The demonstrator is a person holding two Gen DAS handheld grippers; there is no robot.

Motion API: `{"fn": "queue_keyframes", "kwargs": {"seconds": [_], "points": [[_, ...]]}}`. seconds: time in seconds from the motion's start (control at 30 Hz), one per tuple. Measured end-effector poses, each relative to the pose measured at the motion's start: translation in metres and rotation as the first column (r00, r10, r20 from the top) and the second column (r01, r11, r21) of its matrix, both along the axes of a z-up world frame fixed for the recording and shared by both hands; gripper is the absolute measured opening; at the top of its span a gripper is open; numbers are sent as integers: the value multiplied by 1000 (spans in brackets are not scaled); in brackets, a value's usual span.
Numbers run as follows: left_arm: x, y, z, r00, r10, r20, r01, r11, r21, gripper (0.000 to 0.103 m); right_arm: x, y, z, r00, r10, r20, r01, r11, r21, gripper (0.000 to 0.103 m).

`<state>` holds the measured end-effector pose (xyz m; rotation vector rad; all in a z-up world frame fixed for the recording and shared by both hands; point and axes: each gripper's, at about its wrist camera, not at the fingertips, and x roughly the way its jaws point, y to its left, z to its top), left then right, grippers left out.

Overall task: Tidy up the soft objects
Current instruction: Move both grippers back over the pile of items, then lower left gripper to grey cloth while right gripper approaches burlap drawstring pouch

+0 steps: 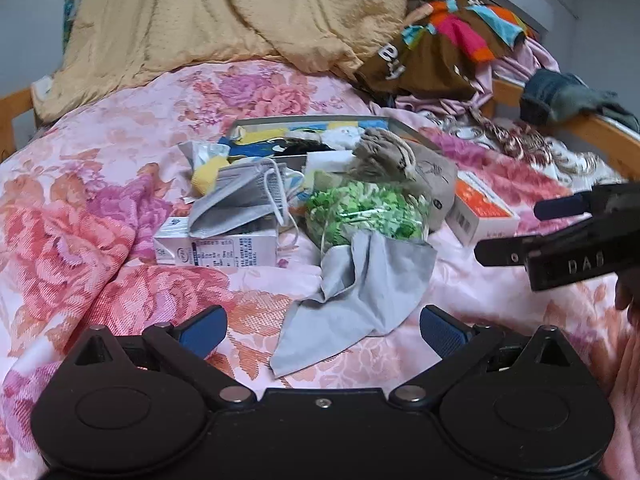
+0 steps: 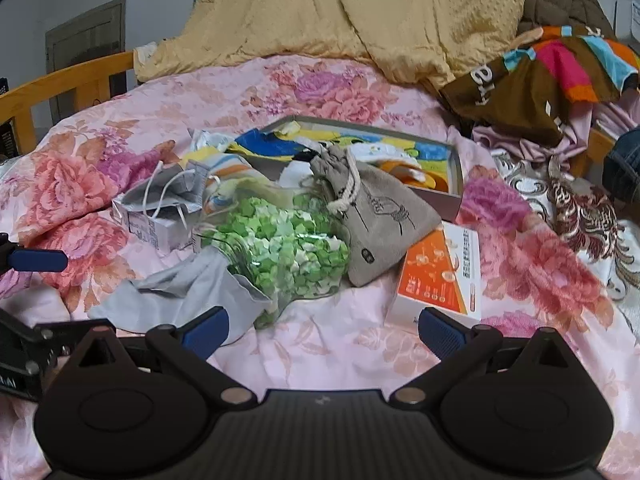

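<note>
Grey cloth [image 1: 360, 300] lies crumpled just ahead of my left claw [image 1: 322, 330], long axis running away toward the bag of green paper stars [image 1: 366, 210] it touches. Both claws gape, holding nothing; my right claw [image 2: 322, 330] sits farther off, nearer the orange box [image 2: 438, 276]. Beneath the stars, the cloth's far end is hidden.

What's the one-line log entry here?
left tongs: open, empty | right tongs: open, empty | grey cloth, pouch: on bed, untouched

Both wrist cameras look low and close across the floral bedspread [image 1: 120, 208], sharing the central clutter pile.
</note>
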<state>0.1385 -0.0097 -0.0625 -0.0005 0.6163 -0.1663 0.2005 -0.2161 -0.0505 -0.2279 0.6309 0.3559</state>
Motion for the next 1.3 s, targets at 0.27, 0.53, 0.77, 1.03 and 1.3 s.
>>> {"fn": "queue_keyframes", "kwargs": {"seconds": [0.27,0.53,0.77,1.03,1.3], "points": [[18,-14,-8,997,-75,-31,76,997,34,102,11,-5,-6,998,-18,-59,20,999,30,103],[41,-22,-16,990,-121,-77,121,993,-13,102,28,-16,-8,992,-35,-122,51,991,127,103],[61,-30,-22,983,-148,-112,143,988,-50,102,42,-17,-4,998,-34,-53,42,988,147,103],[73,-31,-25,986,-121,-112,111,989,-95,97,62,-8,-6,1000,1,-9,0,993,118,103],[74,-34,-30,990,-103,-100,94,991,-96,90,86,-5,-9,999,9,35,-14,990,140,103]]}}
